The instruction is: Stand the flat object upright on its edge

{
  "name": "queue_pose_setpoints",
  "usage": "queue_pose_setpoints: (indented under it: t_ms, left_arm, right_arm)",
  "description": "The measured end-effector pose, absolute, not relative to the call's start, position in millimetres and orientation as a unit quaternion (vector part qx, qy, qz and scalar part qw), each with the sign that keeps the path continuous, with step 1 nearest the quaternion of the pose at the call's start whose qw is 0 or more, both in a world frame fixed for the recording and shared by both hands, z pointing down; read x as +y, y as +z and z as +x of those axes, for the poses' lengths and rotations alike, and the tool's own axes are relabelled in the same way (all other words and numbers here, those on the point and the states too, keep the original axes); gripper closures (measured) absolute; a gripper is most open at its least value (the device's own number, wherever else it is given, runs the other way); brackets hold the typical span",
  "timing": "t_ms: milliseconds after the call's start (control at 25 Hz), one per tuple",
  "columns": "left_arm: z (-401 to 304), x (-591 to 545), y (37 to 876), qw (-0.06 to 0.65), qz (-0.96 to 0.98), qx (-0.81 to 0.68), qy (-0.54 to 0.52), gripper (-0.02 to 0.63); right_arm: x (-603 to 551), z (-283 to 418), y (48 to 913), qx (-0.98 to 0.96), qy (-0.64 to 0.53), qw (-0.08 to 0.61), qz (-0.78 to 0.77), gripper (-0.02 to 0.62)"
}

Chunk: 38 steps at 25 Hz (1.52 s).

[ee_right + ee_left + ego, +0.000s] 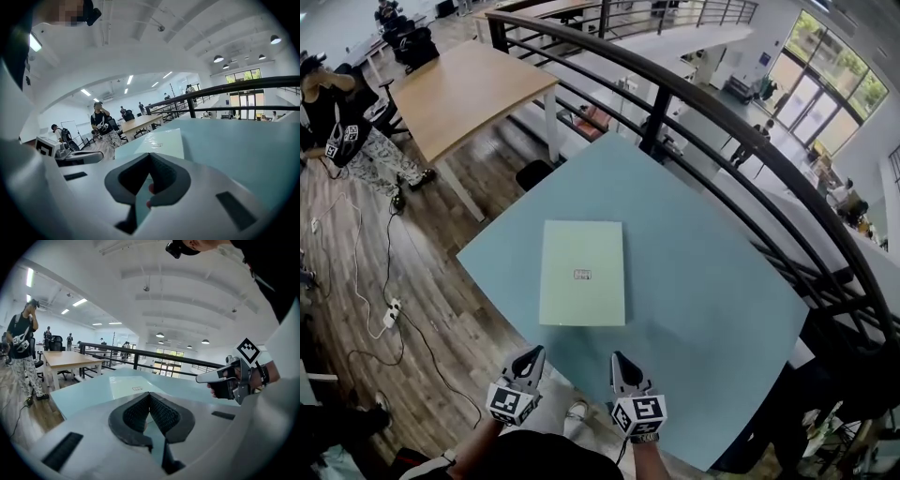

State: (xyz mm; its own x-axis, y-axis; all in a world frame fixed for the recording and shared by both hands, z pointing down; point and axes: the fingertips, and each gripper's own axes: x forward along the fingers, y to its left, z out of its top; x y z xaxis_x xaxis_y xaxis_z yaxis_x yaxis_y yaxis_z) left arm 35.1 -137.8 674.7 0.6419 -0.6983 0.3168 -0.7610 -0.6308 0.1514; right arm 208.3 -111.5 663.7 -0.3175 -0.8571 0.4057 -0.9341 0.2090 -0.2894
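Observation:
A pale green flat book [582,273] lies face up in the middle of the light blue table [703,281], a small label on its cover. My left gripper [532,356] hovers at the table's near edge, just short of the book's near left corner, jaws shut and empty. Beside it, my right gripper [622,361] is level with the book's near right corner, also shut with nothing held. The left gripper view looks over shut jaw tips [149,393] to the book [129,388], with the right gripper [220,377] at the right. The right gripper view has the book [161,142] ahead of its shut tips [150,154].
A black metal railing [703,112] curves round the table's far and right sides. A wooden table [469,89] stands at the back left, a person [342,122] with grippers beside it. Cables and a power strip [391,314] lie on the wood floor at the left.

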Motion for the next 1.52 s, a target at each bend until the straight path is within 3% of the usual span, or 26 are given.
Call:
queue_pose_setpoints:
  t_ms: [800, 1200, 1520]
  left_arm:
    - [30, -197, 767, 0.139, 0.882, -0.415, 0.173, 0.595]
    - [32, -196, 795, 0.143, 0.886, -0.39, 0.208, 0.44]
    - [38, -198, 813, 0.149, 0.892, -0.366, 0.221, 0.408]
  right_arm:
    - [-164, 234, 769, -0.77, 0.275, 0.157, 0.553, 0.576]
    - [-169, 234, 803, -0.781, 0.287, 0.193, 0.52, 0.373]
    - [-177, 234, 823, -0.784, 0.282, 0.219, 0.507, 0.334]
